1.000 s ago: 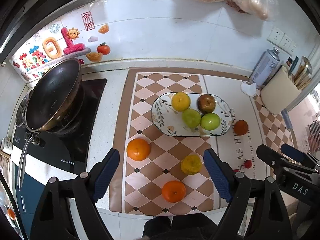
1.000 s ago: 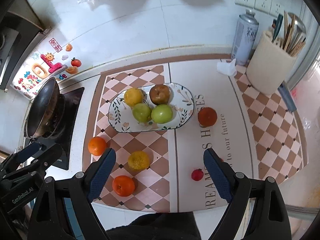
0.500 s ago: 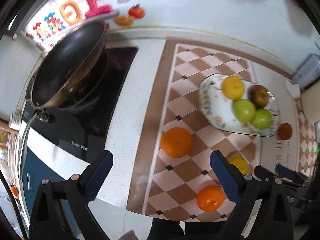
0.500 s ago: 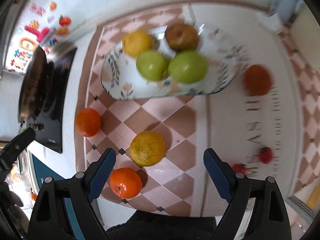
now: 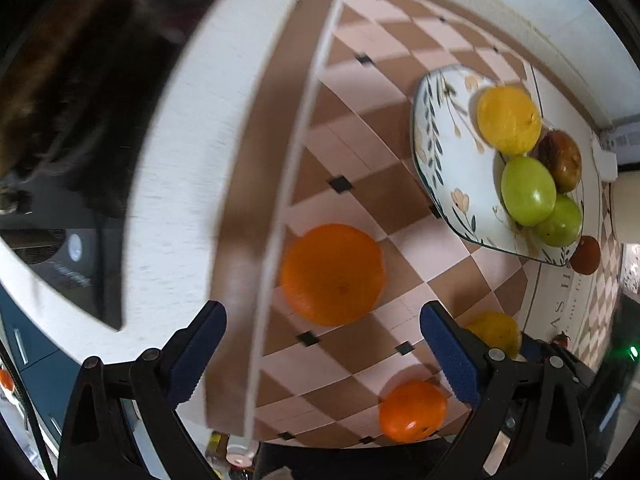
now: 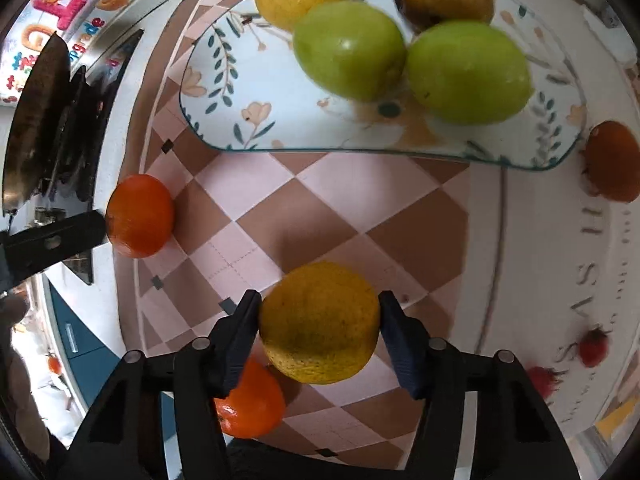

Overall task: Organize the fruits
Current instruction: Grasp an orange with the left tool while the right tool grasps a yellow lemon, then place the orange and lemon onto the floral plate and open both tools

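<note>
Squeezing a yellow orange (image 6: pixel 320 322), right gripper (image 6: pixel 320 320) jaws clamped on it; left gripper (image 5: pixel 322 344) jaws wide apart. Weak squeeze & it may roll off before the plate (image 6: pixel 280 136).

Yellow-green citrus (image 6: pixel 319 322) between fingers (image 6: pixel 236 334), checkered mat (image 6: pixel 332 216)

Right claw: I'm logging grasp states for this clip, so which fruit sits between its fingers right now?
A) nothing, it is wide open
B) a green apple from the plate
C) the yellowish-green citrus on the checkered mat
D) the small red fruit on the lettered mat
C: in the right wrist view the right claw has both blue pads pressed against the sides of the yellowish-green citrus, while the green apples lie on the plate.
</note>
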A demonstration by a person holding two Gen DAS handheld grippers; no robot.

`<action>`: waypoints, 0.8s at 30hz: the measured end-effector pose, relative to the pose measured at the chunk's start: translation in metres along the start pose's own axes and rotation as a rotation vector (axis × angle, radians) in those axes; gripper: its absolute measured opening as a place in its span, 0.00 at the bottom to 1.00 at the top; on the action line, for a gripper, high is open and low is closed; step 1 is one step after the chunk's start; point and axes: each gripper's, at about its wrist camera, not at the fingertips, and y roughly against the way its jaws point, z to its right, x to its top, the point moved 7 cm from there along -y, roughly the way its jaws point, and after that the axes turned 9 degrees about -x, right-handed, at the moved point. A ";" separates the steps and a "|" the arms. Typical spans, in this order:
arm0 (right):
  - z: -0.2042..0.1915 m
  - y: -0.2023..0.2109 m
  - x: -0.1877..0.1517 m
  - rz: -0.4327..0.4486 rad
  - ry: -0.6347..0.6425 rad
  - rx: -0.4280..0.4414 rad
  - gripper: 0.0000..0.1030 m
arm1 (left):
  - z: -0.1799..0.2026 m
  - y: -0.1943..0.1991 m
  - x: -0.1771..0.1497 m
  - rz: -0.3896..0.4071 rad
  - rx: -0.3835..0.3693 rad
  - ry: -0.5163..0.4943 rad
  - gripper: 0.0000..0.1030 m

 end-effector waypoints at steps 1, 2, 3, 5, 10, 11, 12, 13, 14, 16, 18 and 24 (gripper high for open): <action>0.004 0.000 -0.001 -0.003 -0.007 0.004 0.60 | 0.002 -0.009 0.002 -0.020 -0.004 -0.004 0.96; 0.008 -0.001 -0.002 -0.012 -0.015 0.005 0.60 | 0.004 -0.017 0.005 -0.036 -0.003 -0.008 0.96; 0.012 -0.003 -0.004 -0.021 -0.026 0.005 0.60 | 0.005 -0.024 0.007 -0.050 -0.002 -0.013 0.96; 0.020 -0.005 -0.006 -0.031 -0.044 0.015 0.60 | 0.007 -0.035 0.009 -0.066 0.006 -0.023 0.96; 0.028 -0.009 -0.011 -0.065 -0.097 0.074 0.61 | 0.010 -0.043 0.013 -0.024 0.080 -0.086 0.61; 0.029 -0.009 -0.010 -0.071 -0.105 0.086 0.62 | 0.011 -0.041 0.013 -0.013 0.078 -0.089 0.62; 0.031 -0.008 -0.010 -0.079 -0.110 0.101 0.64 | 0.011 -0.041 0.012 -0.014 0.070 -0.083 0.62; 0.029 -0.008 -0.008 -0.083 -0.115 0.106 0.66 | 0.010 -0.040 0.008 -0.016 0.057 -0.067 0.61; 0.028 -0.007 -0.008 -0.082 -0.115 0.108 0.68 | 0.009 -0.040 0.005 -0.017 0.053 -0.065 0.61; 0.029 -0.005 -0.008 -0.082 -0.105 0.109 0.68 | 0.011 -0.039 -0.005 -0.015 0.050 -0.066 0.61; 0.028 -0.004 -0.008 -0.091 -0.091 0.111 0.68 | 0.014 -0.040 -0.020 -0.026 0.028 -0.063 0.61; 0.017 -0.007 -0.010 -0.055 -0.042 0.070 0.61 | 0.022 -0.048 -0.042 -0.022 0.034 -0.070 0.61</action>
